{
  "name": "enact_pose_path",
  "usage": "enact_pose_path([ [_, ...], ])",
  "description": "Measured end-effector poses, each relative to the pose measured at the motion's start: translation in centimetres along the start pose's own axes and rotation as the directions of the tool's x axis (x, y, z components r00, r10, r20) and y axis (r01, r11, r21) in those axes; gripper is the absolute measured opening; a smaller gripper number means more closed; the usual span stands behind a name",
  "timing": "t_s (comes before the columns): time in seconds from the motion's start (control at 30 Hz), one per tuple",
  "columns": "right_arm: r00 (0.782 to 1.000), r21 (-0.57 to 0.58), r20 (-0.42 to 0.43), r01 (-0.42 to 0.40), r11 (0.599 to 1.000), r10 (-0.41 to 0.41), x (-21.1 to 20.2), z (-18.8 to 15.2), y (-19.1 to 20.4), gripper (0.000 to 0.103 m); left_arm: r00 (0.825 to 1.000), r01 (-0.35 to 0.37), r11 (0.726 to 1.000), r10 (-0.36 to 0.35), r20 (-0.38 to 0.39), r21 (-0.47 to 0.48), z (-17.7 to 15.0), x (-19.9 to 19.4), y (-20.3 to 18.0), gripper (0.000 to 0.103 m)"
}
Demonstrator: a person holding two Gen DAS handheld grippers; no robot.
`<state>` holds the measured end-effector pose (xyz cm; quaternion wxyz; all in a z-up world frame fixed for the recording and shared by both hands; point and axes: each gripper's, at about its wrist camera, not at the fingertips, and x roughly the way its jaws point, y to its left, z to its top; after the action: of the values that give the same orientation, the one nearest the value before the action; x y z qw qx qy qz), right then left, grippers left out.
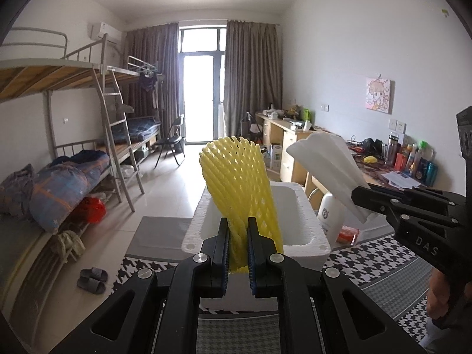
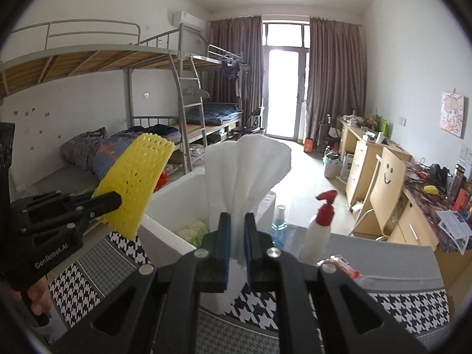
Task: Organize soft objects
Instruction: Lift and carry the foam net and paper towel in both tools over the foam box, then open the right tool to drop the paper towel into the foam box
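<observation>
Yellow foam netting (image 1: pixel 240 188) sits clamped in the left gripper (image 1: pixel 238 246), held up over the white foam box (image 1: pixel 306 230); the right gripper (image 2: pixel 237 237) pinches a white tissue (image 2: pixel 244 171) beside it. Both are in the carry stage; each needs lowering into the box, then releasing.

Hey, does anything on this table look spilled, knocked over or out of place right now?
Nothing stands out. The yellow foam net and white tissue are simply held above the foam box; the spray bottle stands upright.
</observation>
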<state>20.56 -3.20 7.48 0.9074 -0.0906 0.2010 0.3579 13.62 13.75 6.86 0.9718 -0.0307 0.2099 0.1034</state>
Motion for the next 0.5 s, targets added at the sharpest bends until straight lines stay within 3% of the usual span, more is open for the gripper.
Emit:
enact_pose_path([
  [0.5, 0.999, 0.009, -0.039, -0.036, 0.999, 0.036, 2.8, 0.6, 0.5, 0.012, 0.997, -0.079, 0.996, 0.08, 0.01, -0.028, 0.1, -0.1, 1.5, 0.011],
])
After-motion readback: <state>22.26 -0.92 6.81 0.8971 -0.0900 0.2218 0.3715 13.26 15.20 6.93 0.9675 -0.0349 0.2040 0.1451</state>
